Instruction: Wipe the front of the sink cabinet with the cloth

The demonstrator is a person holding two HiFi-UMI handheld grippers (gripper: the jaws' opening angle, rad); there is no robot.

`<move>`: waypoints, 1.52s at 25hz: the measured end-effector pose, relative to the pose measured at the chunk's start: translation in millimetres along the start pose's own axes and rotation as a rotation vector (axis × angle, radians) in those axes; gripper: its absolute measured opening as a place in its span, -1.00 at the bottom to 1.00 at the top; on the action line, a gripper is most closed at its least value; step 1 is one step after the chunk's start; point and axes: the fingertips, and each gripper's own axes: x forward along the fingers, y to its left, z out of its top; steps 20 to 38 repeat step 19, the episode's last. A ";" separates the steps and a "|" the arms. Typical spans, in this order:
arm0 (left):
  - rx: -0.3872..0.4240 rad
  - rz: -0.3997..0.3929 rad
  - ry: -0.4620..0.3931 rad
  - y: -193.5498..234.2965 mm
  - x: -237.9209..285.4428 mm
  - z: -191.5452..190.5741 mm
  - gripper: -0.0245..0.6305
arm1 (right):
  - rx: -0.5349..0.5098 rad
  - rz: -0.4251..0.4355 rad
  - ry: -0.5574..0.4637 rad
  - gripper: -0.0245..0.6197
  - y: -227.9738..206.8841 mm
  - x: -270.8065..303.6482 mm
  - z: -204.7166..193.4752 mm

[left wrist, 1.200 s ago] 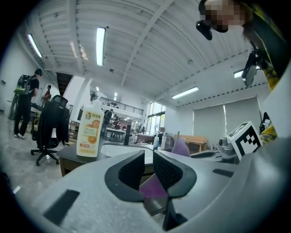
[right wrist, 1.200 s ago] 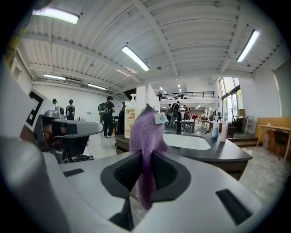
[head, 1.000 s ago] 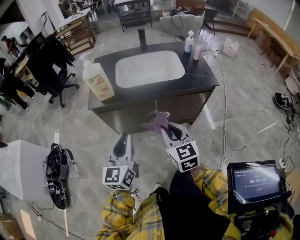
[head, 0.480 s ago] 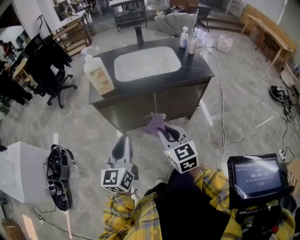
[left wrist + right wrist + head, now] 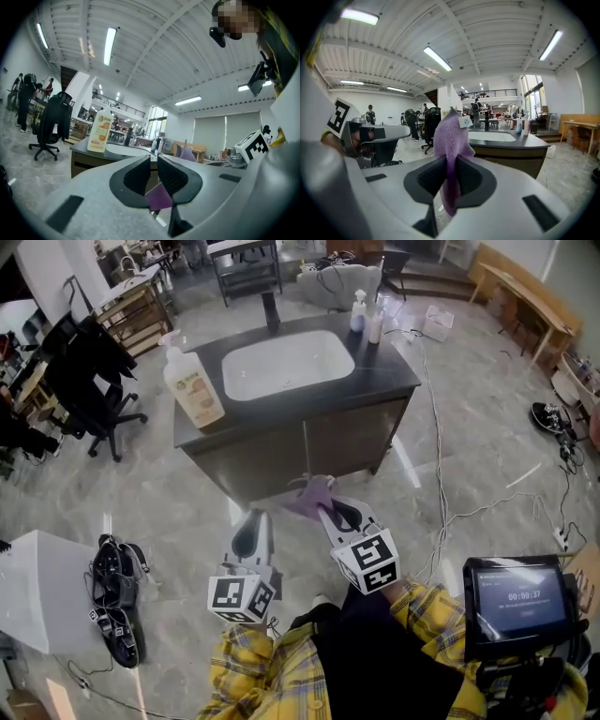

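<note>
The sink cabinet's dark front [image 5: 347, 442] stands under a black counter with a white basin [image 5: 286, 364]. My right gripper [image 5: 323, 505] is shut on a purple cloth [image 5: 314, 493], which hangs a short way in front of the lower cabinet front; contact cannot be told. In the right gripper view the cloth [image 5: 451, 136] stands up from between the pads, with the cabinet [image 5: 511, 157] beyond it. My left gripper [image 5: 251, 526] hangs lower left of the cloth, its jaws together with nothing held. In its own view the left gripper [image 5: 153, 173] faces the counter edge.
A large soap pump bottle [image 5: 192, 388] stands on the counter's left corner, a faucet [image 5: 271, 310] and small bottles [image 5: 366, 315] at the back. An office chair [image 5: 84, 381] is to the left, shoes [image 5: 112, 596] on the floor, cables [image 5: 441, 427] to the right, a screen [image 5: 520, 601] by my right arm.
The view has shifted a little, so the cabinet sits slightly further left and higher in frame. Both grippers keep their poses, the cloth still held low before the cabinet.
</note>
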 end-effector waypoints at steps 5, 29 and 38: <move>0.000 -0.025 0.012 -6.9 8.2 -4.3 -0.82 | 0.023 -0.028 0.002 -0.80 -11.9 -7.3 -2.9; 0.015 -0.025 0.032 -7.8 19.6 -9.2 -0.82 | 0.018 -0.017 0.005 -0.80 -25.8 -4.1 1.0; 0.015 -0.025 0.032 -7.8 19.6 -9.2 -0.82 | 0.018 -0.017 0.005 -0.80 -25.8 -4.1 1.0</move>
